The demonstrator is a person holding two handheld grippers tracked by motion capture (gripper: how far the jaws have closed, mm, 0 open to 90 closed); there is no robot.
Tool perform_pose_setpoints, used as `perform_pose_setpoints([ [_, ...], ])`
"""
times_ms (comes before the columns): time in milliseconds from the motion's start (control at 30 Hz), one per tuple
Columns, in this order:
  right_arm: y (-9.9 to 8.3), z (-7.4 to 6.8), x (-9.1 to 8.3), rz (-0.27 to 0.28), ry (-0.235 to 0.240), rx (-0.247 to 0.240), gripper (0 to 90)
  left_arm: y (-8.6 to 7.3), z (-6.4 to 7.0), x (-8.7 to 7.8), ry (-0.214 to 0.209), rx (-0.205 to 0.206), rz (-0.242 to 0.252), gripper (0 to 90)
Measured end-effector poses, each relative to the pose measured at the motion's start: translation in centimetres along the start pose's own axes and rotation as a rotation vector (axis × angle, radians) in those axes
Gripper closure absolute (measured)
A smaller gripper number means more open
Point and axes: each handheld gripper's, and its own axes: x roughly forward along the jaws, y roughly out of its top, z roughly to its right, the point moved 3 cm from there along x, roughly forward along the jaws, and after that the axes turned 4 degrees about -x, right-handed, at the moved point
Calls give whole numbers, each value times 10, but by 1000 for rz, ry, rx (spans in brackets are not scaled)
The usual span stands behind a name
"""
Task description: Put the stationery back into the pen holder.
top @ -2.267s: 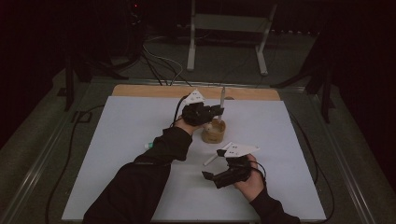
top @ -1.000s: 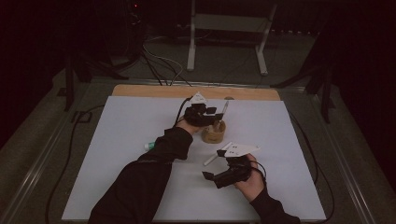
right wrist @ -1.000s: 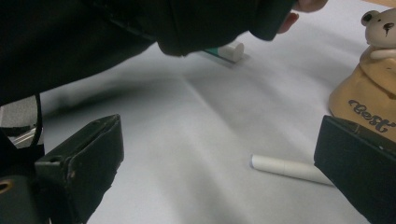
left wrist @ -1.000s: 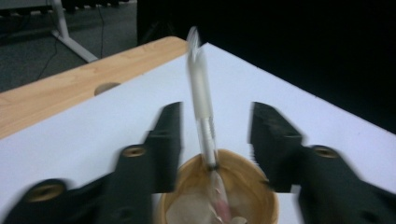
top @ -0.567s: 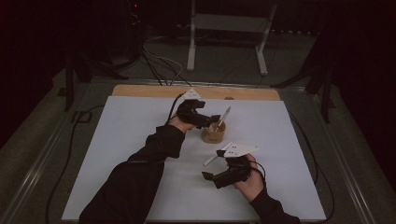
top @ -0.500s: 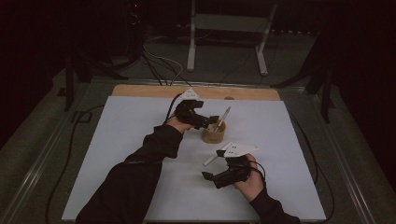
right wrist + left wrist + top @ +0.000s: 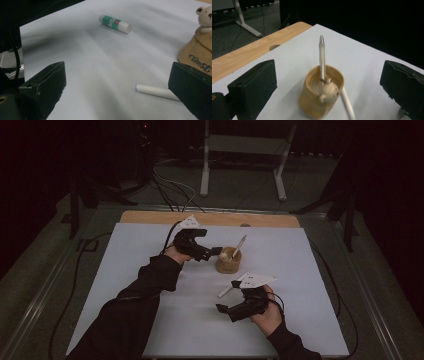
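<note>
One pen (image 7: 322,58) stands in the cup (image 7: 322,98); my left hand-held gripper (image 7: 212,253) gapes empty. Next, my wide-open right hand-held gripper (image 7: 225,308) takes the pen (image 7: 156,91) at three o'clock.

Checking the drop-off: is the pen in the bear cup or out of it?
In. The pen stands tilted inside the bear cup, tip up, free of the left gripper, whose fingers are open.

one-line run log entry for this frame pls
left gripper: open, at tan bear-figure cup | white pen: standing in cup | right gripper: open, idle | second white pen: lying on table
</note>
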Motion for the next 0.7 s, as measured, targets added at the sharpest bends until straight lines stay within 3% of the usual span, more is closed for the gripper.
perform_pose_setpoints([
  [233, 0, -1, 1, -3, 2, 0, 12, -6, -2, -16, -17, -1, -14, 2],
  [700, 1, -2, 3, -2, 14, 5, 12, -22, -18, -52, -16, -26, 12, 3],
])
